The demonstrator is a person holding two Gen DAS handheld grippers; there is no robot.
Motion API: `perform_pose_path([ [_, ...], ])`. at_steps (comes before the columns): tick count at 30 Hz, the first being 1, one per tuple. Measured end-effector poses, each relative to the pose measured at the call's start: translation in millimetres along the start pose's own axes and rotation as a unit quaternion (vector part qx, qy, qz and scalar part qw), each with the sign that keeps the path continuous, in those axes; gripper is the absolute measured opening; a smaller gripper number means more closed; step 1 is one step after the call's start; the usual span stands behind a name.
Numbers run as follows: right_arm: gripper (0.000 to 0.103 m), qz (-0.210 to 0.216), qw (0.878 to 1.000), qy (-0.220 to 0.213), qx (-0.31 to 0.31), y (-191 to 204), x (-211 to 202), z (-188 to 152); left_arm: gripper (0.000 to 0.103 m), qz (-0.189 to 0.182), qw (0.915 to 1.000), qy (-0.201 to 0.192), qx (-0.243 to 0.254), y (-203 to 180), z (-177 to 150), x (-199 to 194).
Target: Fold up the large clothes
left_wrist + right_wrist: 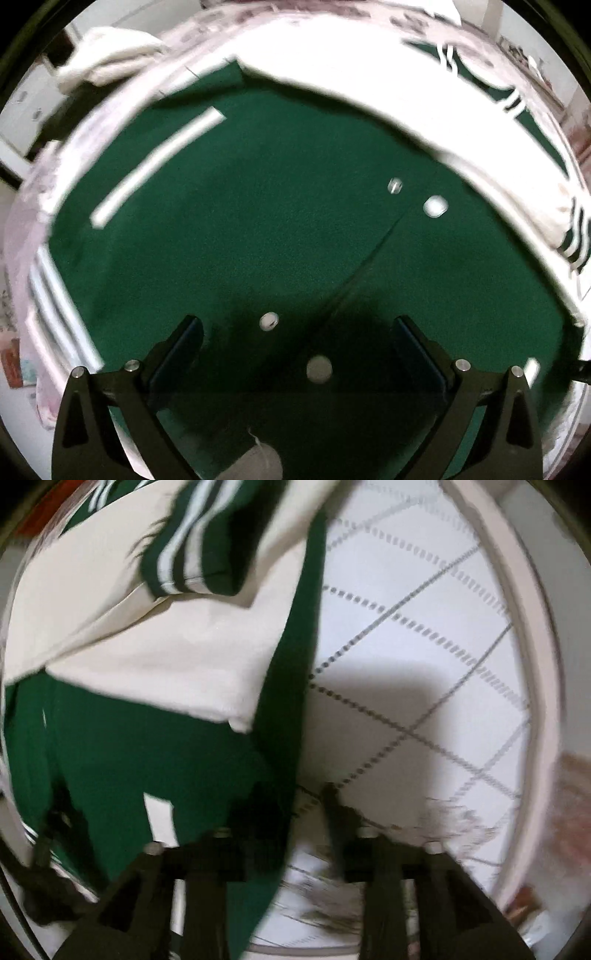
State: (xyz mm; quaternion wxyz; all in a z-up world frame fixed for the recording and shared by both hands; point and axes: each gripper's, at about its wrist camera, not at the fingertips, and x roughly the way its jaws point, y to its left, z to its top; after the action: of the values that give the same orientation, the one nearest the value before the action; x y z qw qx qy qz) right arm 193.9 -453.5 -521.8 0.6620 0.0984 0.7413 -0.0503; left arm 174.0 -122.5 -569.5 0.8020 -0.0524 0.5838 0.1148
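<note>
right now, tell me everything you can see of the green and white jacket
The jacket is dark green felt-like cloth with a snap-button front, white pocket trim, and cream sleeves ending in green-and-white striped cuffs. It lies spread flat, front up, on a pale quilted bed cover, with one cream sleeve folded across the body. Neither claw appears to grip it.

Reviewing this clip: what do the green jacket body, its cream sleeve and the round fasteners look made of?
Green jacket body: matte, felt-like cloth, likely wool blend; no sheen. Cream sleeve: smooth, possibly faux leather; blur leaves it open. Round fasteners: pale, shiny, probably metal or plastic snaps.
</note>
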Motion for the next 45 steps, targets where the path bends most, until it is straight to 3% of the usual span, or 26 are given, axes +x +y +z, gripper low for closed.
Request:
perform_pose_path([
  [2, 0.045, -0.022, 0.999, -0.023, -0.040, 15.4, -19.4, -7.5, 0.103, 0.002, 0.9999, -0.011, -0.011, -3.8, -1.7, -29.1],
  [3, 0.053, -0.037, 0.996, -0.043, -0.067, 20.1, -32.7, -13.1, 0.103, 0.005, 0.9997, -0.020, -0.017, -7.1, -3.5, -46.9],
  [4, 0.059, -0.047, 0.994, -0.054, -0.078, 58.3, -38.8, -11.1, 0.103, 0.009, 0.9994, -0.027, -0.018, -11.7, -5.6, -63.9],
  [6, 0.075, -0.070, 0.987, -0.086, -0.113, 67.8, -59.4, -18.6, 0.103, 0.014, 0.9991, -0.037, -0.018, -22.6, -9.6, -91.8],
  [11, 0.088, -0.071, 0.973, -0.149, -0.158, 73.0, -108.2, -28.9, 0.103, 0.014, 0.9987, -0.047, -0.013, -50.4, -15.3, -135.9],
  [17, 0.089, -0.036, 0.971, -0.165, -0.170, 39.8, -138.2, -36.7, 0.103, 0.026, 0.9982, -0.050, 0.019, -87.3, -25.3, -158.1],
  [19, 0.089, -0.009, 0.975, -0.150, -0.161, 30.1, -133.5, -35.8, 0.103, 0.064, 0.9954, -0.057, 0.042, -101.9, -35.9, -161.3],
  [21, 0.089, 0.019, 0.981, -0.130, -0.144, 15.2, -122.3, -35.1, 0.103, 0.134, 0.9847, -0.075, 0.083, -119.3, -53.7, -161.4],
  [24, 0.089, 0.035, 0.989, -0.090, -0.114, -13.9, -95.6, -31.0, 0.103, 0.228, 0.9556, -0.077, 0.170, -153.7, -99.3, -144.8],
  [25, 0.089, 0.034, 0.992, -0.073, -0.101, -26.9, -84.9, -32.0, 0.103, 0.244, 0.9473, -0.072, 0.195, -164.0, -114.9, -137.0],
  [27, 0.089, 0.033, 0.995, -0.047, -0.079, -51.4, -66.1, -35.3, 0.103, 0.257, 0.9339, -0.056, 0.242, -184.2, -148.6, -119.3],
  [32, 0.089, 0.031, 0.999, -0.001, -0.039, -81.9, -24.9, -38.7, 0.103, 0.264, 0.9098, -0.021, 0.320, -218.9, -201.4, -77.1],
  [37, 0.089, 0.038, 0.999, 0.014, -0.025, -100.4, -5.6, -37.5, 0.103, 0.308, 0.8857, 0.005, 0.347, -219.4, -202.9, -28.2],
  [40, 0.089, 0.047, 0.999, 0.018, -0.019, -105.7, 3.3, -31.6, 0.103, 0.323, 0.8836, 0.017, 0.338, -205.6, -187.5, -9.4],
  [43, 0.089, 0.074, 0.997, 0.017, -0.016, -105.4, 11.6, -20.7, 0.103, 0.317, 0.8906, 0.020, 0.325, -193.9, -169.4, -3.7],
  [44, 0.089, 0.090, 0.996, 0.016, -0.012, -105.1, 15.1, -14.5, 0.098, 0.312, 0.8933, 0.019, 0.323, -190.7, -163.1, -3.2],
  [45, 0.089, 0.104, 0.994, 0.016, -0.007, -105.3, 18.1, -8.9, 0.082, 0.308, 0.8953, 0.015, 0.321, -188.0, -157.0, -4.1],
])
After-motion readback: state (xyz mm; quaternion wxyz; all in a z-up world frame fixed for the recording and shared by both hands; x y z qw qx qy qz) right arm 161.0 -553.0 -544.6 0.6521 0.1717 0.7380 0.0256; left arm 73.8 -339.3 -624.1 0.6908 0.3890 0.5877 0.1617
